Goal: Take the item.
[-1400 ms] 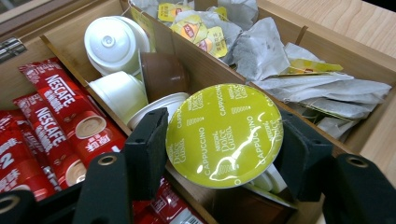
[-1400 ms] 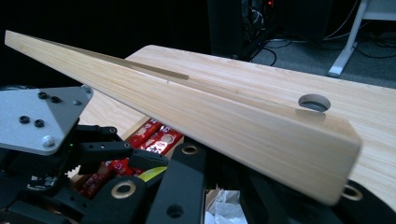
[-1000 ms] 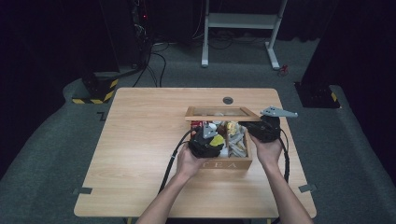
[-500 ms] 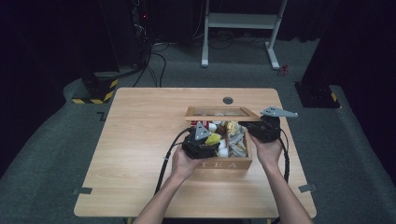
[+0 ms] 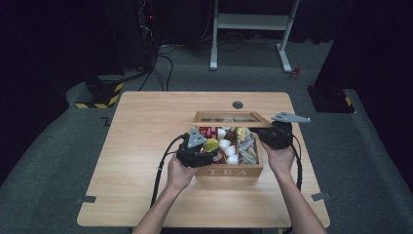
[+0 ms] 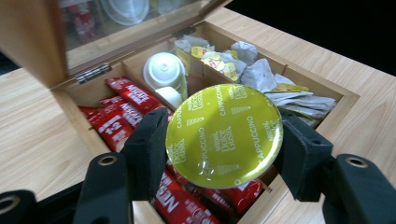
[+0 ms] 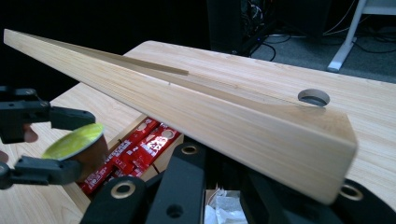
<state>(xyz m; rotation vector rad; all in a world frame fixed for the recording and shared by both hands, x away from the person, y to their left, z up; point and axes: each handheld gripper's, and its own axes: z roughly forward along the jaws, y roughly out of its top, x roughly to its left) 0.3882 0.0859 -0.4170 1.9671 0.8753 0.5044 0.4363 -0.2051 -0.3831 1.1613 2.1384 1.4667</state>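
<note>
While my right gripper [image 5: 267, 135] stays out of it, propping the wooden lid [image 7: 196, 100] of the tea box [image 5: 229, 171] with its jaws closed on the lid's right end, my left gripper [image 6: 223, 140] has its pads clamped on the rim of a yellow-green coffee capsule [image 6: 224, 129], held above the box's left compartment over the red sachets [image 6: 116, 119]. Step in hand, as I read it: taking the capsule out of the box. Next move calls for carrying it left and clear of the near wall, then lowering to the bare table [image 5: 141, 146] before I open the jaws. Left gripper view gives the capsule's printed foil, the white pods [image 6: 163, 70] and the tea bags [image 6: 261, 77] on the right; high view gives the box's place near the table's right side; right gripper view gives the capsule from the side.
</note>
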